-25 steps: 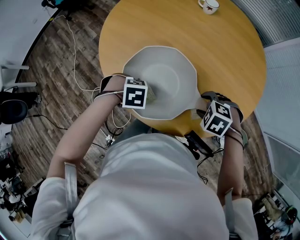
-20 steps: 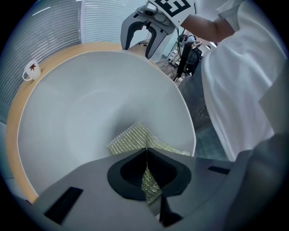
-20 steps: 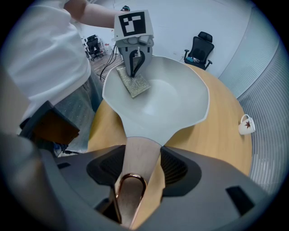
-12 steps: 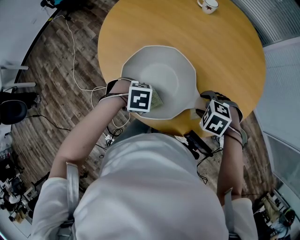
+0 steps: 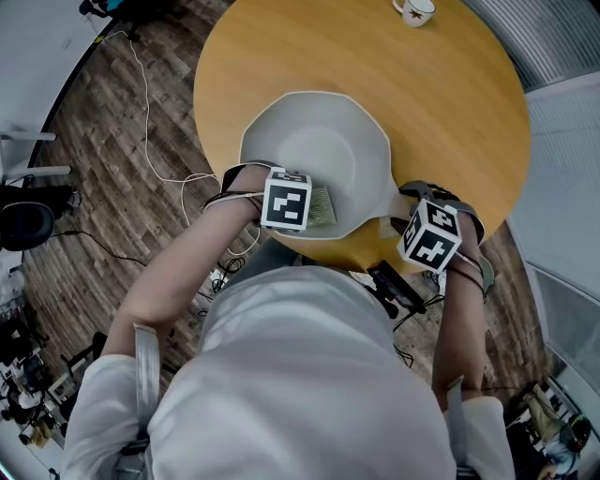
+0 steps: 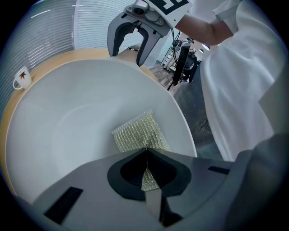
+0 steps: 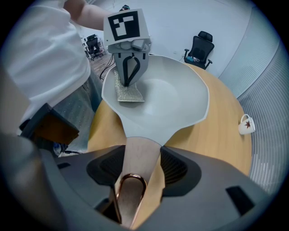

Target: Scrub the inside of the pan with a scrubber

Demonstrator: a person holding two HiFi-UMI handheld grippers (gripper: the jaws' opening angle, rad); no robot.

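I'm in an office, prob. a meeting rm. Black swivel chair (image 7: 198,45) by the far wall, another (image 5: 26,220) off to my left. Round wooden table (image 5: 469,122) w/ a mug (image 5: 417,11) on it. Wood-plank floor (image 5: 103,169) w/ loose white cable (image 5: 142,84). Horizontal slatted blinds (image 6: 49,27) along one side.

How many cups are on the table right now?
1. The cup stands near the table's far edge, apart from the pan. No other shows, though the person hides the near edge.
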